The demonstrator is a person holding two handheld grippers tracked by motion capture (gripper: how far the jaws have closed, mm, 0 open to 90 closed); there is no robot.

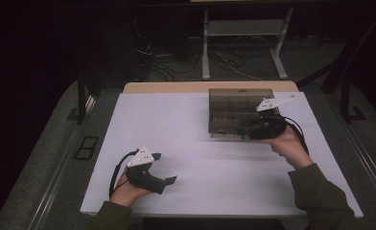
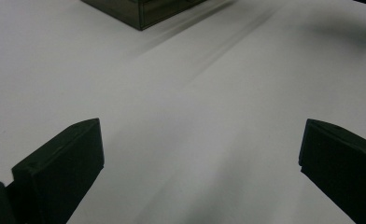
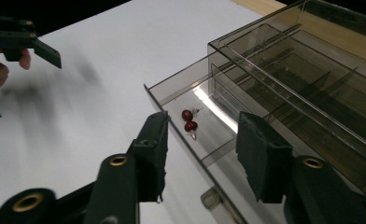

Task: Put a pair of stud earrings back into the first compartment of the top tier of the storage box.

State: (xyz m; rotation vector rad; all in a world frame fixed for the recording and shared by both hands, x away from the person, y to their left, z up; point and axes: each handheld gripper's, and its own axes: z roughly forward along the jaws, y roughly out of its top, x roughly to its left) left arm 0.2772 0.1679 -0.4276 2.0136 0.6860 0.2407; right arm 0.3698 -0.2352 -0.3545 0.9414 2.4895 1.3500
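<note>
Right gripper [image 3: 202, 151], fingers wide, hovers at the open drawer [image 3: 204, 105] of a smoky box [image 1: 241, 111], likely next reaching the red earrings [image 3: 189, 122]; left gripper [image 1: 164, 168] wide, idle on table [image 1: 186, 139]

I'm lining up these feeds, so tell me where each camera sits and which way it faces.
High view: above the table's near edge, looking forward and down; both forearms, left gripper, right gripper.
Left gripper view: along its open jaws over the table towards the box.
Right gripper view: along its open jaws into the box's drawer with red earrings.
All share the box.
</note>
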